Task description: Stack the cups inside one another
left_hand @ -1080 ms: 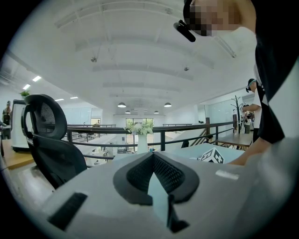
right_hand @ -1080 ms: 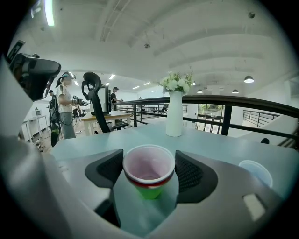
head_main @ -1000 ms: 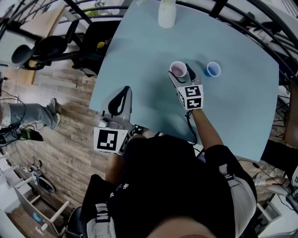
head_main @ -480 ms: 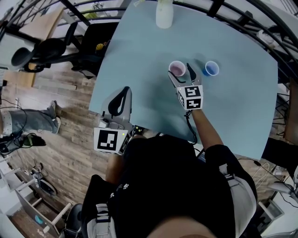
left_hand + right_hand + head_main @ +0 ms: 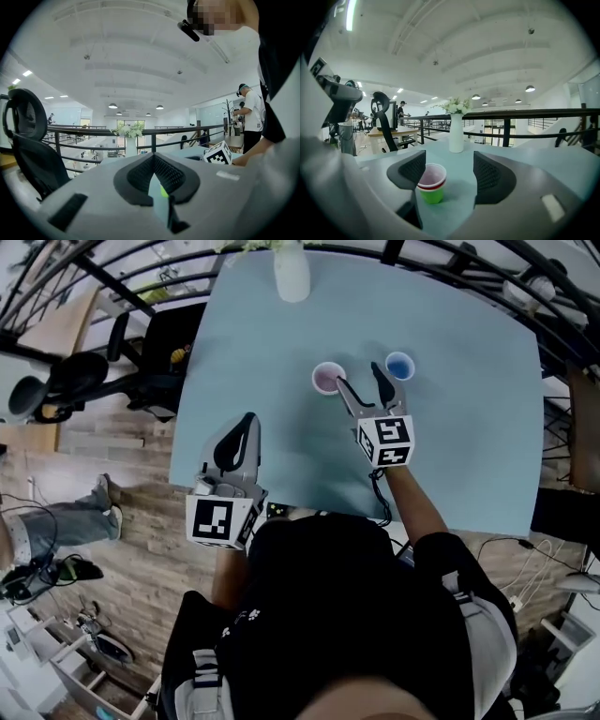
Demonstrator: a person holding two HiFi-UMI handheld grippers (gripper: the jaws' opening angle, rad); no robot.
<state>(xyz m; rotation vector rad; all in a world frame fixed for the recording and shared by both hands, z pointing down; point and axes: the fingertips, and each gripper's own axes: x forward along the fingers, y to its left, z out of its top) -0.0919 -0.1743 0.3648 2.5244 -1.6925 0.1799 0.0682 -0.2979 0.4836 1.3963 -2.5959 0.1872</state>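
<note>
Right tongs (image 5: 450, 171) wide but closing above the worktop (image 5: 469, 427), nothing pinched. The nested cups (image 5: 431, 183) stand just ahead, seemingly nearer the left pad. A blue cup (image 5: 399, 365) stands right of them. Left tongs (image 5: 153, 157) pressed together, empty, at the near edge.

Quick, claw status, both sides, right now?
Left claw: shut, empty.
Right claw: open, jaws closing, nothing between them; cup stack stands by its left jaw.

Left tongs (image 5: 247, 421) held low, jaws together; right tongs (image 5: 361, 381) on an outstretched arm (image 5: 412, 498), jaws apart, closing, empty
</note>
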